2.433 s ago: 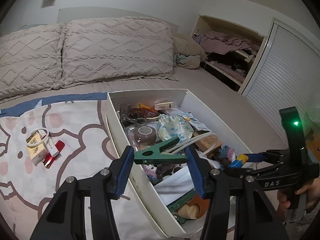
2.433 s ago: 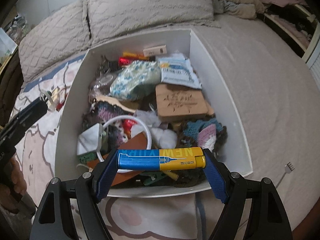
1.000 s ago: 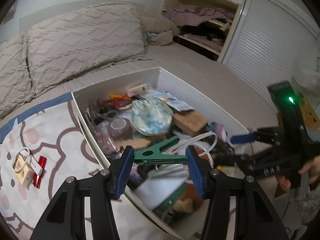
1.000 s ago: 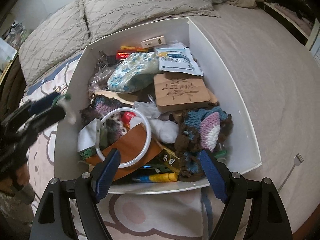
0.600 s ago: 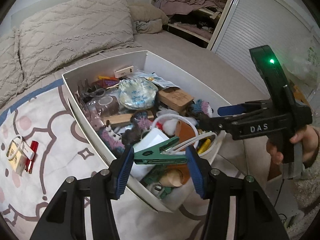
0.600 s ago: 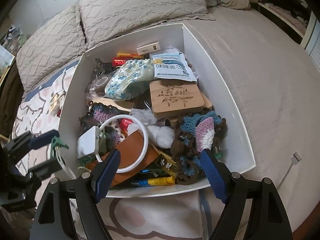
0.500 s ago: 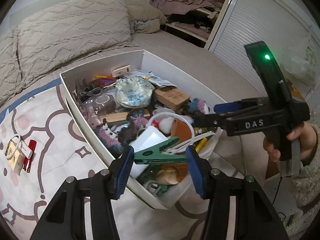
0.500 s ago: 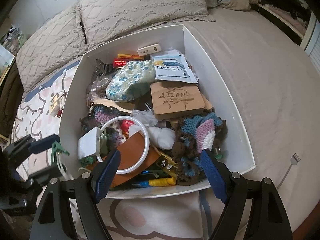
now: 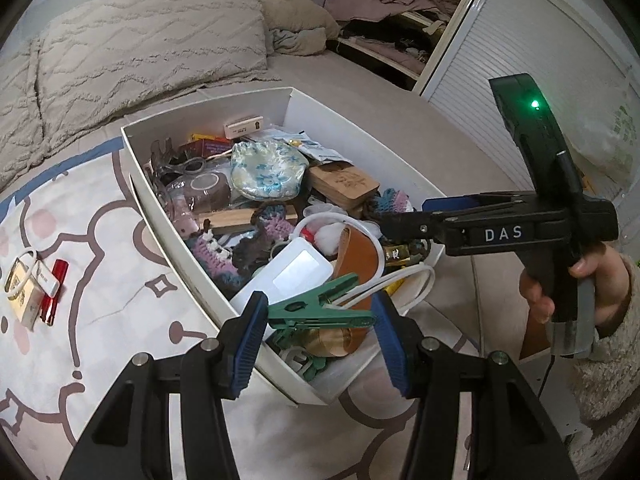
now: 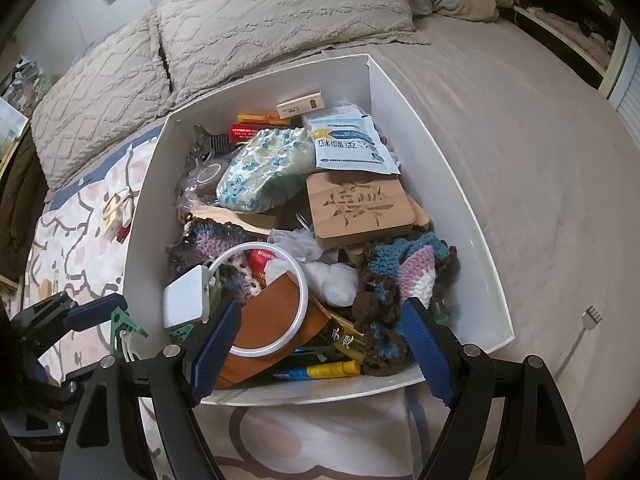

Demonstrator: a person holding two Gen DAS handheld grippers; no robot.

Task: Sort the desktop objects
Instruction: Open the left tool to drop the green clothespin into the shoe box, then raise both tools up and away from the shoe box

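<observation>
A white box full of mixed small objects sits on the bed; it also shows in the right wrist view. My left gripper is shut on a green clothes peg with a white cord loop hanging from it, held above the box's near corner. My right gripper is open and empty over the box's near end. The blue and yellow lighter lies in the box by the near wall. The left gripper also shows in the right wrist view, left of the box.
A patterned mat lies left of the box with a small carton, a white cable and red lighter on it. Pillows are behind. A shelf and shutter door stand at the right. A small fork lies right of the box.
The right gripper has opened and let the blue and yellow lighter drop into the box. The left gripper, still holding the peg, has moved back and left toward the box's near corner.
</observation>
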